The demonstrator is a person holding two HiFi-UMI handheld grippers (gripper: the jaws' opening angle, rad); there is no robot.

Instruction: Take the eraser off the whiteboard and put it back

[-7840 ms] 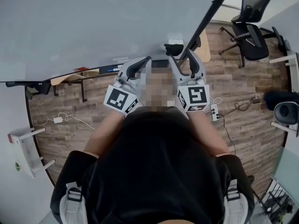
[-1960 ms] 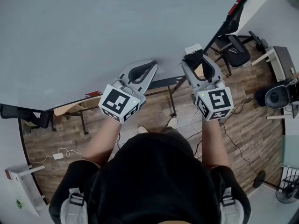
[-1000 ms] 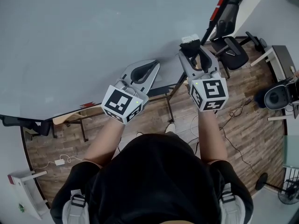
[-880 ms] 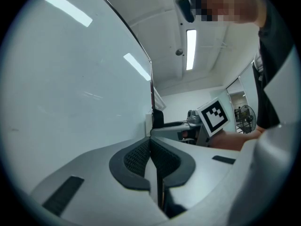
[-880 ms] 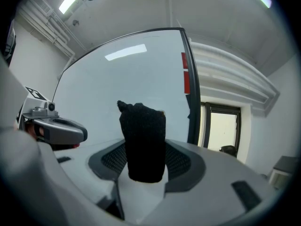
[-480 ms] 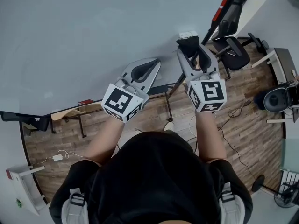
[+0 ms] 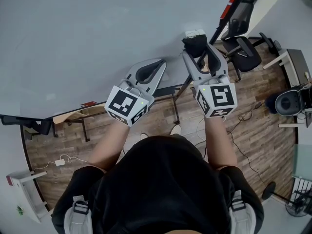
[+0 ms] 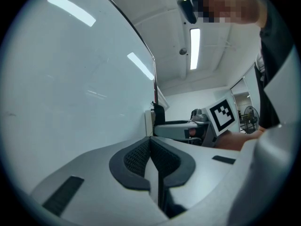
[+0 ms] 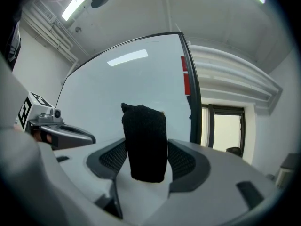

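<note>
The black felt eraser (image 7: 195, 44) with a white back stands against the whiteboard (image 7: 97, 33) near its right edge. My right gripper (image 7: 200, 52) points at the board with the eraser (image 9: 143, 142) between its jaws. The jaws have just been opening, and a thin gap shows beside the right pad (image 9: 184, 160), so the grip is loose. My left gripper (image 7: 157, 66) is held level beside it, to its left and close to the board, shut with nothing in it. Its two pads (image 8: 141, 159) meet.
The whiteboard's dark frame with red marks (image 7: 233, 6) runs up just right of the eraser. Below are the board's stand legs (image 7: 178, 94) on the wood floor, office chairs (image 7: 243, 45) and a round black device (image 7: 287, 103) at the right. A marker ledge (image 7: 73, 113) sits at the lower left.
The right gripper's jaws stand wider around the eraser than half a second ago. Both grippers have hardly moved over the last second.
</note>
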